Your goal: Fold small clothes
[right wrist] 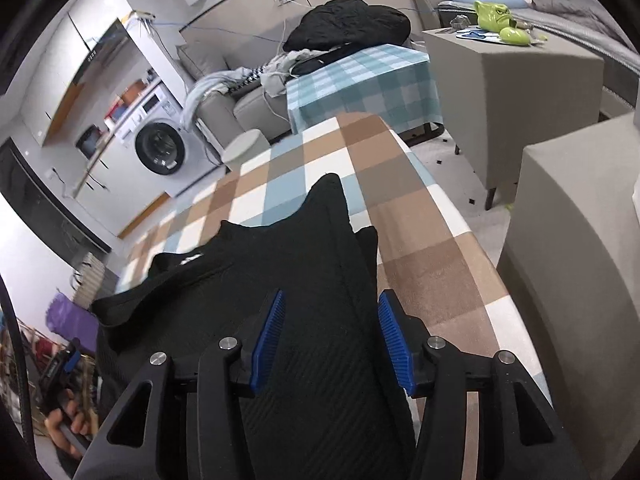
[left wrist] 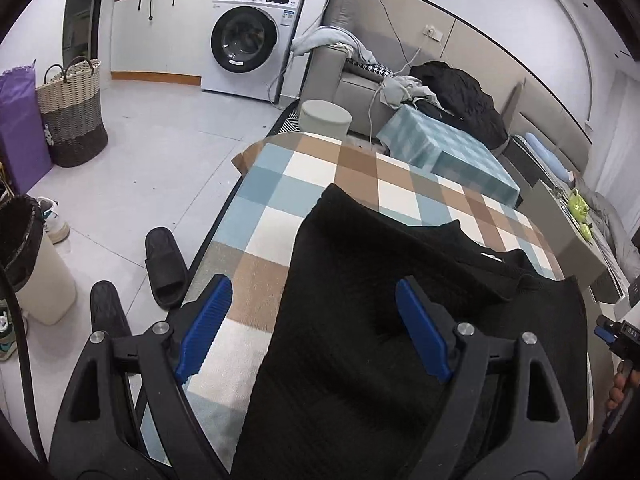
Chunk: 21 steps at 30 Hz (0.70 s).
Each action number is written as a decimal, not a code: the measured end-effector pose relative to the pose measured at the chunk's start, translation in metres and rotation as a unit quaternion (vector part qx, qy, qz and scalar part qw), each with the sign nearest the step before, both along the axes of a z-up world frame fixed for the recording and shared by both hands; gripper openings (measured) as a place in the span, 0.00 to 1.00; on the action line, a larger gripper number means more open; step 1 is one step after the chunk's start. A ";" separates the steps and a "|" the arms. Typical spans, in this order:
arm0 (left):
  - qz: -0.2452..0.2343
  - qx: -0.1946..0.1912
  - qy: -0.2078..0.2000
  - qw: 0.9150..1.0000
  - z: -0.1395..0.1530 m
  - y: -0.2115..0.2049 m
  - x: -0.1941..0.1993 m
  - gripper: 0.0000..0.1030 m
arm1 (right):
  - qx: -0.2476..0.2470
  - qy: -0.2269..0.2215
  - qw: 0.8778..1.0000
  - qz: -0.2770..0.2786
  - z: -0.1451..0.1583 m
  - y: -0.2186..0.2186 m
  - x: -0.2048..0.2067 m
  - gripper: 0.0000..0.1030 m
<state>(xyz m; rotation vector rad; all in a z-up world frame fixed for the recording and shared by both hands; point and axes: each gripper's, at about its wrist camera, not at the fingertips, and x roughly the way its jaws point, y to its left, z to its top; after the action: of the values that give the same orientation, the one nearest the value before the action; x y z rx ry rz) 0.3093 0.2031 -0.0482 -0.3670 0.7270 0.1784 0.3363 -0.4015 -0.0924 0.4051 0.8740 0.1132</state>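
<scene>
A black knitted garment (left wrist: 360, 300) lies spread on a table covered with a checked blue, brown and white cloth (left wrist: 288, 184). It also shows in the right wrist view (right wrist: 288, 260), with a white neck label (right wrist: 191, 258). My left gripper (left wrist: 314, 320) is open, its blue pads straddling the garment's left edge just above it. My right gripper (right wrist: 330, 336) is open with its blue pads either side of the garment's right part, close over the fabric. Neither holds anything.
A grey stool (left wrist: 325, 118) stands past the table's far end. A sofa with a black jacket (left wrist: 456, 92) and a teal checked table (left wrist: 448, 148) lie beyond. Slippers (left wrist: 165, 266), a bin (left wrist: 28, 256) and a basket (left wrist: 72, 112) stand on the floor at left. Grey upholstered blocks (right wrist: 560, 240) stand at right.
</scene>
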 end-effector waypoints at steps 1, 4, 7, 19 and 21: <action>-0.002 0.001 0.005 1.000 -0.002 0.000 0.005 0.80 | -0.002 0.002 1.000 0.002 -0.001 0.002 0.005 0.49; -0.023 0.009 0.031 0.999 -0.013 -0.005 0.029 0.80 | 0.004 0.010 1.000 -0.001 -0.003 0.005 0.016 0.49; -0.034 0.026 0.048 0.998 -0.020 -0.010 0.048 0.80 | 0.001 0.013 1.000 0.008 -0.004 0.010 0.022 0.49; 0.040 -0.009 0.021 0.999 -0.020 0.020 0.064 0.78 | -0.028 0.018 0.999 0.002 -0.004 0.007 0.043 0.49; 0.027 -0.004 0.020 0.999 -0.018 0.015 0.059 0.78 | -0.030 0.015 0.999 0.010 -0.003 0.012 0.052 0.49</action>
<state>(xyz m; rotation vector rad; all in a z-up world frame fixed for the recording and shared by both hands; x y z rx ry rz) 0.3688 0.2183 -0.0667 -0.3917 0.7585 0.2353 0.3888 -0.3893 -0.0955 0.3429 0.9098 0.0991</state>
